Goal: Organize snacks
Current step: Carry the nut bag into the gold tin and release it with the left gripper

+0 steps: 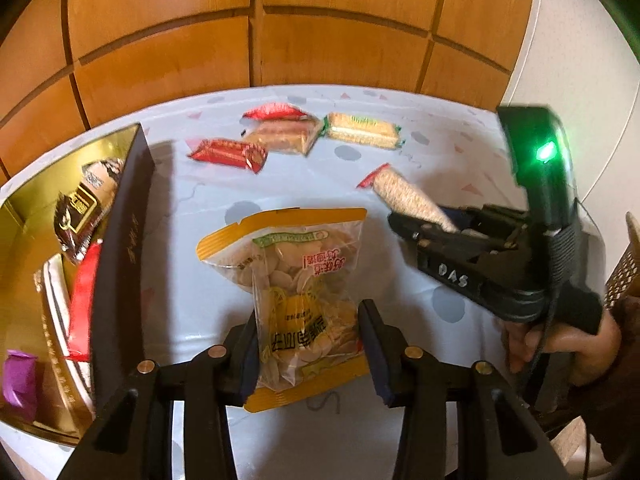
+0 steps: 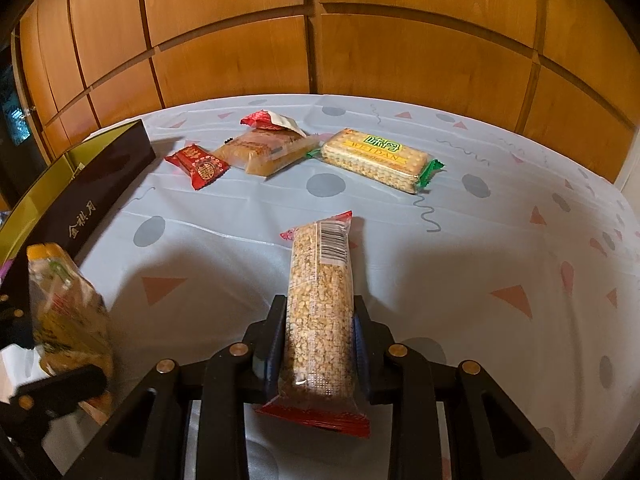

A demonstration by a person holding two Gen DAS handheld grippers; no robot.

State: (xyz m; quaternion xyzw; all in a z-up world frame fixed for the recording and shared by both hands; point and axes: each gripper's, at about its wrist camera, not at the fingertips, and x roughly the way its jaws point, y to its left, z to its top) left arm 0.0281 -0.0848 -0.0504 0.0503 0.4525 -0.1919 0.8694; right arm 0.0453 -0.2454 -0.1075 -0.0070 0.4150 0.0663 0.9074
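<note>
Table (image 2: 500, 240) under a pale patterned cloth. Dark box (image 1: 120, 240) with gold lining at its left edge, several wrapped snacks inside. Left gripper (image 1: 310, 344) clamps a clear yellow-edged bag of chips (image 1: 296, 280), lifted beside the box. Right gripper (image 2: 320, 344), jaws narrow, grips a grain bar (image 2: 322, 308). Cracker pack (image 2: 376, 158), cake pack (image 2: 264, 152) and red candy (image 2: 198, 164) lie at the far side.
</note>
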